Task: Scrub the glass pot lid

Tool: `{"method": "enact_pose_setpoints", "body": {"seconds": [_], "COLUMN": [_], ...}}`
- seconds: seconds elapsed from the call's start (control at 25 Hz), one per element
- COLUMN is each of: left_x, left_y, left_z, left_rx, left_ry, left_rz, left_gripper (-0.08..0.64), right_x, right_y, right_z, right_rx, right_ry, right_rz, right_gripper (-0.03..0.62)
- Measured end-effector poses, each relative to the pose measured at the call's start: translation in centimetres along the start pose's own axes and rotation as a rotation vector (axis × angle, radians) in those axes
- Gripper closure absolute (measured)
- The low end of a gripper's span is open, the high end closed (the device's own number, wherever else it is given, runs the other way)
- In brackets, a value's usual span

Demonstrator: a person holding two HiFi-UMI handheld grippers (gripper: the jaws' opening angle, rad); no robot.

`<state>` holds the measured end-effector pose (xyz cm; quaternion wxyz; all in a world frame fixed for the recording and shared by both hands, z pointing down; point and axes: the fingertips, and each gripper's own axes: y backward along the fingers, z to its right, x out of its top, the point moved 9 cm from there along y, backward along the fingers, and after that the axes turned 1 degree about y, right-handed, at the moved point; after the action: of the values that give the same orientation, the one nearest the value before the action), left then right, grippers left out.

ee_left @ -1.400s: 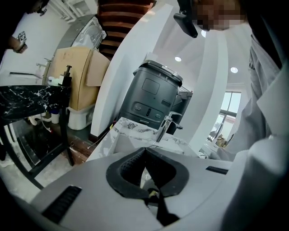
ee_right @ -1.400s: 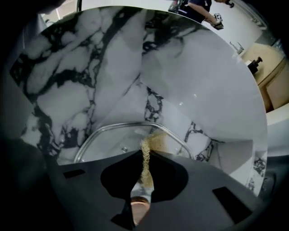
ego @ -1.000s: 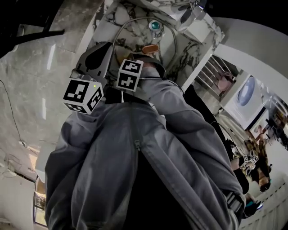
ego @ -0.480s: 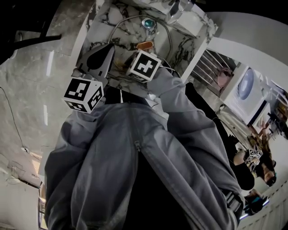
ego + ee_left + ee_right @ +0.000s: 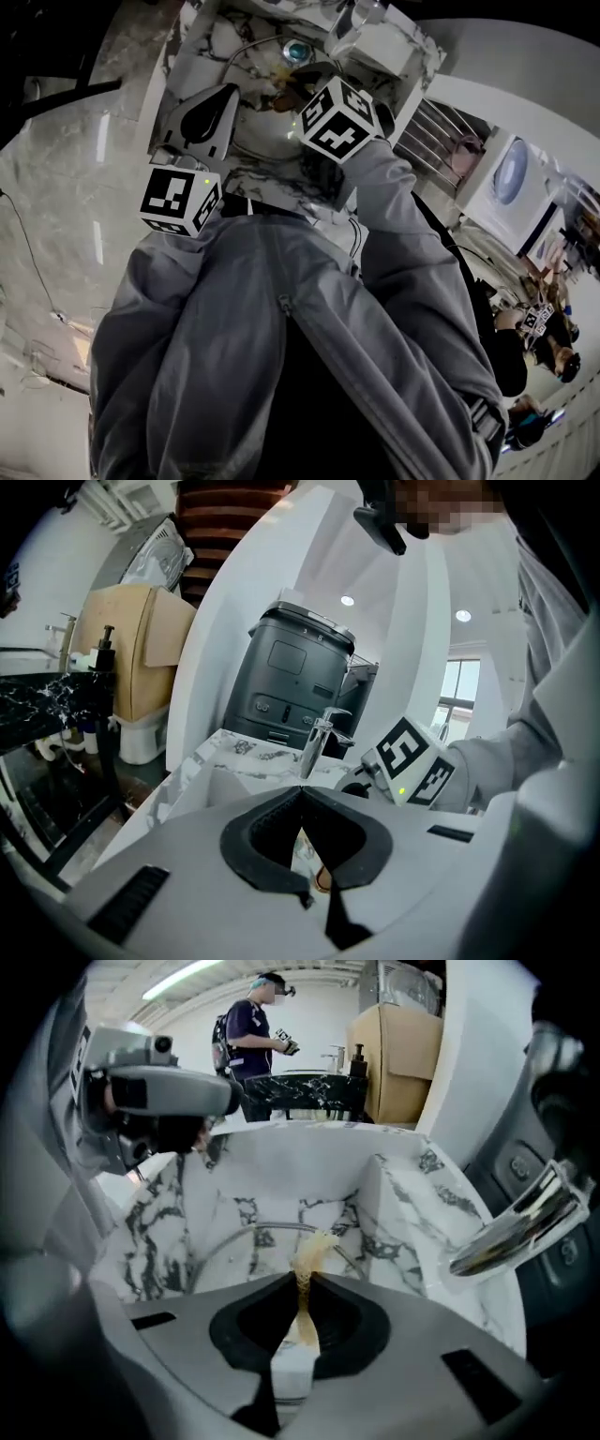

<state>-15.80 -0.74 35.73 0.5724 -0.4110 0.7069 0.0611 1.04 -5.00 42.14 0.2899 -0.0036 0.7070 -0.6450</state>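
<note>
- Head view: seeing the glass pot lid [image 5: 296, 52] lying on the marble sink [image 5: 217, 42] bottom, toward its far wall.
- Left gripper view: left gripper [image 5: 302, 791] clenched, gripping nothing.
- Right gripper view: right gripper [image 5: 305, 1283] pinching a yellowish scrub pad [image 5: 314, 1246] above the lid's rim.

The rectangular stone sink [image 5: 394, 1194] is patterned in white with black veining. The round glass pot lid [image 5: 248, 1246] is seen as clear, and its knob [image 5: 296, 52] is coloured teal. A tan scrubbing sponge [image 5: 312, 1246] is shown between the black pads of the pale grey right gripper [image 5: 302, 1279]. Black-and-white square patterns are printed on the marker cubes [image 5: 180, 200]. The person's zipped jacket [image 5: 281, 337] is coloured grey.
</note>
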Motion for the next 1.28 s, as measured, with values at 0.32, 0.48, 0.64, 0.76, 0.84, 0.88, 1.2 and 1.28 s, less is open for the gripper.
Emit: {"method": "enact_pose_setpoints", "body": {"seconds": [0.32, 0.48, 0.64, 0.76, 0.84, 0.88, 1.2, 1.28], "left_x": [-0.7, -1.0, -1.0, -0.9, -0.8, -0.9, -1.7, -2.0], "left_y": [-1.5, -1.3, -1.0, -0.9, -0.8, -0.8, 0.4, 0.8], "left_z": [-0.7, -1.3, -2.1, -2.3, -2.3, -2.3, -0.9, -0.6], "left_rx": [-0.004, -0.001, 0.011, 0.013, 0.008, 0.005, -0.025, -0.031], "left_ry": [0.039, 0.07, 0.074, 0.07, 0.065, 0.064, 0.05, 0.048], "left_rz": [-0.043, -0.047, -0.029, -0.023, -0.022, -0.022, -0.035, -0.033], "left_gripper": [0.546, 0.546, 0.546, 0.546, 0.545, 0.546, 0.546, 0.546], "right_x": [0.3, 0.2, -0.1, -0.3, -0.5, -0.6, -0.4, -0.7], "right_y": [-6.4, -8.6, -9.9, -10.2, -9.8, -9.4, -4.9, -3.9], "right_z": [3.5, 4.6, 4.5, 3.3, 2.5, 2.0, -1.2, -2.5], "right_rx": [-0.195, -0.217, -0.172, -0.102, -0.015, 0.038, 0.179, 0.145], "right_ry": [0.244, 0.244, 0.255, 0.306, 0.304, 0.292, 0.268, 0.296], "right_rz": [-0.126, -0.196, -0.237, -0.274, -0.283, -0.283, -0.236, -0.231], "right_gripper": [0.541, 0.541, 0.541, 0.541, 0.541, 0.541, 0.543, 0.541]}}
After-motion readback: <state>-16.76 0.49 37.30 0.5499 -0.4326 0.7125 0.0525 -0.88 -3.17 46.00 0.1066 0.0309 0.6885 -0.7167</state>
